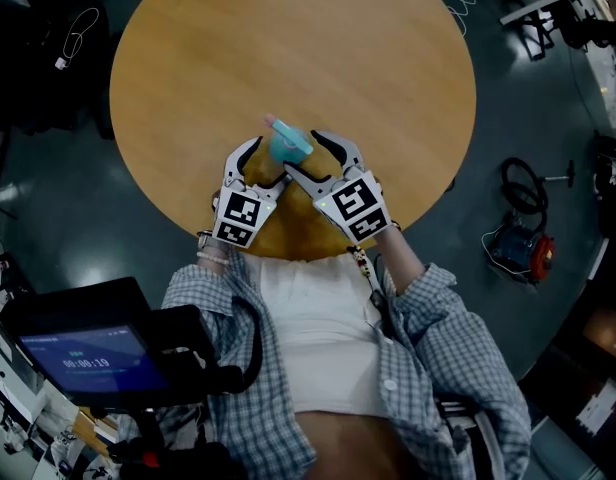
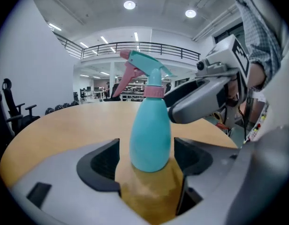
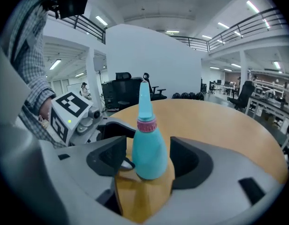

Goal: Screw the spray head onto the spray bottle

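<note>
Head view: left tongs (image 2: 147, 156) and right tongs (image 3: 148, 161), both released, straddle the bottle (image 1: 288, 148); head (image 2: 144, 69) seems screwed on. Next, withdraw without tipping.

A round wooden table (image 1: 288, 58) stands on dark floor (image 1: 78, 198) (cables (image 1: 534, 200) coiled beside a red-blue device (image 1: 523, 251)).

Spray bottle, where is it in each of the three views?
Head view: spray bottle at centre, by the round wooden table's near edge.
Left gripper view: bottle at centre, upright between the jaws.
Right gripper view: bottle just left of centre, upright between the jaws.
Shared landmark: that table.
</note>
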Action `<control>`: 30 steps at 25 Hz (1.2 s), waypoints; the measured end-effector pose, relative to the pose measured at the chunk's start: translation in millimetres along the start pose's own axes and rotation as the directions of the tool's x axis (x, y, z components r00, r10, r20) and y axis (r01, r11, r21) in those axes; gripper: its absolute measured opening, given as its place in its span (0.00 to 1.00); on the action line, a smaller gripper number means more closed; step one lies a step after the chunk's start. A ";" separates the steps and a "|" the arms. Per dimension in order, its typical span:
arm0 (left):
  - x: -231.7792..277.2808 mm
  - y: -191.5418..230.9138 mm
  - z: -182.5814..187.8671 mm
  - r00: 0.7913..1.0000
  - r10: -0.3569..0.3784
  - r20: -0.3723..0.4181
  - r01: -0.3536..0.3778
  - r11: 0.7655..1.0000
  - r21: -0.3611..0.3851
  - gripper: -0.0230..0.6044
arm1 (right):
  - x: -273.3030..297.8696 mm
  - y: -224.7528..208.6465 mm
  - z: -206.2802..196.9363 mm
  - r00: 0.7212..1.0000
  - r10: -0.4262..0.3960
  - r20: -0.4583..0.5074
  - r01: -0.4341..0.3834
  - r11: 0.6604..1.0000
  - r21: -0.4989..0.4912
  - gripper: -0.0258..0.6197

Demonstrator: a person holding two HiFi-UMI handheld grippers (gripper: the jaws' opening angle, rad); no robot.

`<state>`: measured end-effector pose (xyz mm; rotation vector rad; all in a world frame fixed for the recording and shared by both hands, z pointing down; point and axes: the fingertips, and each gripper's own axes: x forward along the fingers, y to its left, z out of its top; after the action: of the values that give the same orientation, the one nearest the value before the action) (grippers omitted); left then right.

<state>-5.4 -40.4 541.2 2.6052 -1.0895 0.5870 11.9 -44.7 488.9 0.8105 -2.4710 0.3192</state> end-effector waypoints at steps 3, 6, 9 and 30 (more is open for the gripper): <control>-16.6 12.8 -13.7 0.998 0.062 -0.019 -0.063 0.998 -0.025 0.62 | -9.8 0.0 -12.8 1.000 0.003 -0.002 -0.003 1.000 0.009 0.46; -37.7 20.1 -23.5 0.992 0.124 -0.030 -0.126 0.991 -0.047 0.37 | -26.8 -1.9 -27.1 0.999 -0.035 0.008 0.035 0.997 0.063 0.45; -55.7 15.7 -26.2 0.987 0.156 -0.028 -0.158 0.985 -0.072 0.07 | -46.0 -4.8 -39.8 0.993 -0.115 0.003 0.114 0.991 0.062 0.20; -67.5 -6.5 -48.0 0.992 0.104 -0.068 -0.109 0.992 -0.071 0.05 | -57.0 -15.1 -85.7 0.966 -0.257 -0.003 0.249 0.935 0.254 0.03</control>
<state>-56.5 24.2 552.3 2.4598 -1.2125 0.6363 94.5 2.5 530.9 1.2350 -2.3452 0.5373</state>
